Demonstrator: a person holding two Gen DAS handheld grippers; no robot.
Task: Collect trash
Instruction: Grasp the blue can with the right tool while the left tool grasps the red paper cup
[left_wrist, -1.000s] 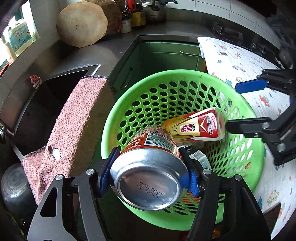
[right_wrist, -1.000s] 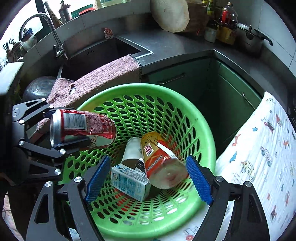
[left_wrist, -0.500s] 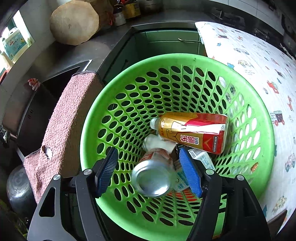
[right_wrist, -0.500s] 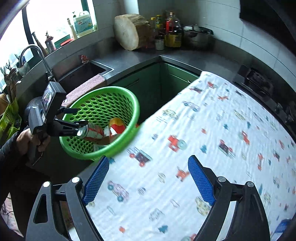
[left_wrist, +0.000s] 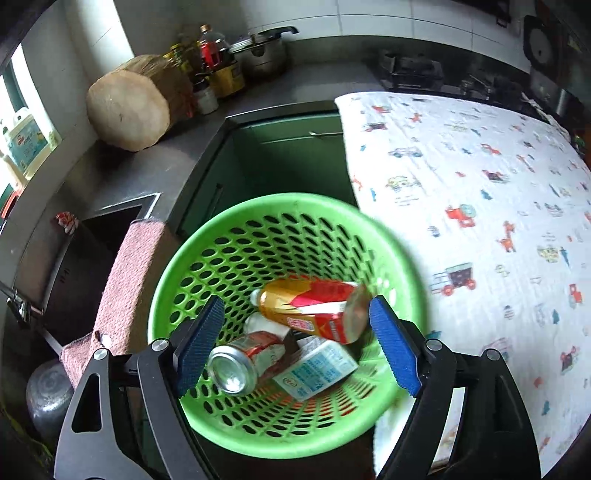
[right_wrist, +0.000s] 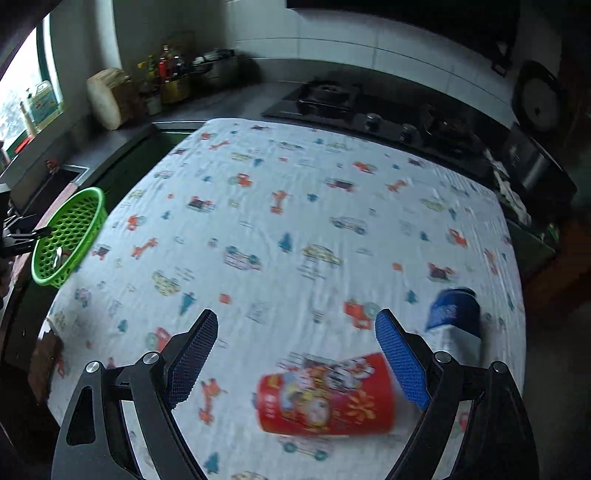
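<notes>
Next pickup: right tongs over the red cup, left tongs empty above the basket

The right tongs (right_wrist: 295, 356) hang spread and empty over the patterned cloth on the desk (right_wrist: 295, 221), with the red cup (right_wrist: 327, 395) lying on its side just below them and a blue-and-white container (right_wrist: 456, 325) just beside the right finger. To take the cup cleanly, I would centre the jaws across its body, not its flared mouth, lower them and squeeze gently, since a thin cup likely crushes. The left tongs (left_wrist: 293, 345), their jaws having just been opening, are released above the green basket (left_wrist: 177, 266), where the can (left_wrist: 243, 360), bottle (left_wrist: 314, 310) and carton (left_wrist: 317, 369) already lie.
</notes>
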